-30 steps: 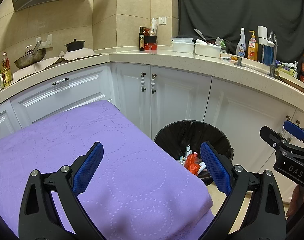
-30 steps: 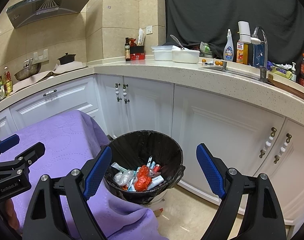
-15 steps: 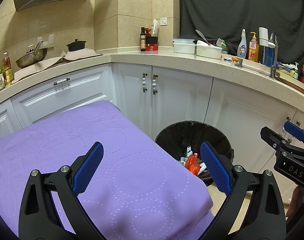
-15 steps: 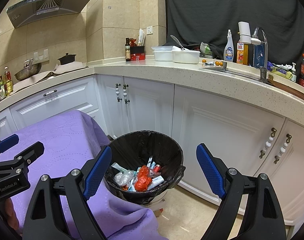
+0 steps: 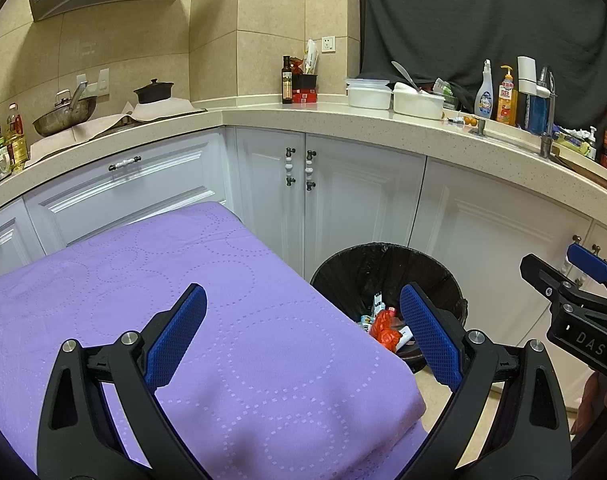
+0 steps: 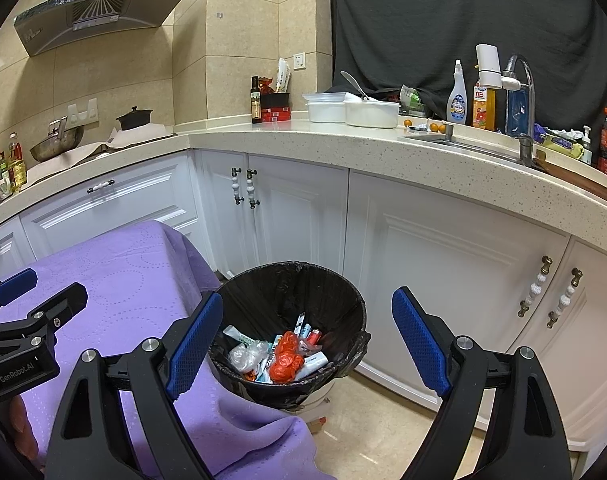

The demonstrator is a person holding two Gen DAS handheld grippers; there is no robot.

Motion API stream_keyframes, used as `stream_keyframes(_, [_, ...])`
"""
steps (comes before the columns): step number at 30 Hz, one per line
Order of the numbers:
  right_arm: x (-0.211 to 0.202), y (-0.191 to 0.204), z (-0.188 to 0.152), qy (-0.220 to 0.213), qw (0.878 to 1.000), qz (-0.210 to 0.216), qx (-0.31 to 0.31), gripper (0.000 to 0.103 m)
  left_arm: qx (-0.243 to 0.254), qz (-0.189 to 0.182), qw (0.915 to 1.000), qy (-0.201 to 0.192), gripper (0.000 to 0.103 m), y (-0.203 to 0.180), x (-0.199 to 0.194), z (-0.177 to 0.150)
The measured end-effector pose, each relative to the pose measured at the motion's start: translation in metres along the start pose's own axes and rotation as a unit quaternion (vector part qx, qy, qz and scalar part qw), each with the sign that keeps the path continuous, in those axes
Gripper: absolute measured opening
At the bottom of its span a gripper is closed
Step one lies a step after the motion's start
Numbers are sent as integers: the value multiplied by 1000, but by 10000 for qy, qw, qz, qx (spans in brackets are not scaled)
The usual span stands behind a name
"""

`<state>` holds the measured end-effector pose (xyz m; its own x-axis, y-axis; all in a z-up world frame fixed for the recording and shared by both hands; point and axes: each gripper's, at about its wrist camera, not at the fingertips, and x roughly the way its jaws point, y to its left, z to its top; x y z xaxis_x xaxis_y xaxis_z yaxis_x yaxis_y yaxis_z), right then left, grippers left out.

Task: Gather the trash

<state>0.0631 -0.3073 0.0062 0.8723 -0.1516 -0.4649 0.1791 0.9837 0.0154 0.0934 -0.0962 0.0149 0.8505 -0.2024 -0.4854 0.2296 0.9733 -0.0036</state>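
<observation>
While you hold both grippers over the table, nothing has shifted since the earlier frames.
Change: none; both grippers and the bin sit as before.
Left gripper (image 5: 301,334): your jaws stand wide apart, nothing between the blue pads, above the purple cloth (image 5: 183,280).
Right gripper (image 6: 307,344): your jaws stand wide apart and empty, framing the bin (image 6: 291,280) from above.
Bin: black-lined, upright, mouth facing up, on the floor just beside the table's corner, in front of the white cabinets (image 6: 443,260).
Trash (image 6: 285,354): a pile at the bottom of the bin, with an orange wrapper, clear plastic and small tubes. Tubes: long axes point different ways, some leaning on the liner.
Table top: only cloth shows.
</observation>
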Motion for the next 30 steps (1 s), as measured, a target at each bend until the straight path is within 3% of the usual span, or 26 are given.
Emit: stream_keyframes(30, [-2, 6, 4, -22, 10000, 10, -51, 84, -50, 38, 10000, 51, 98, 1, -1, 6])
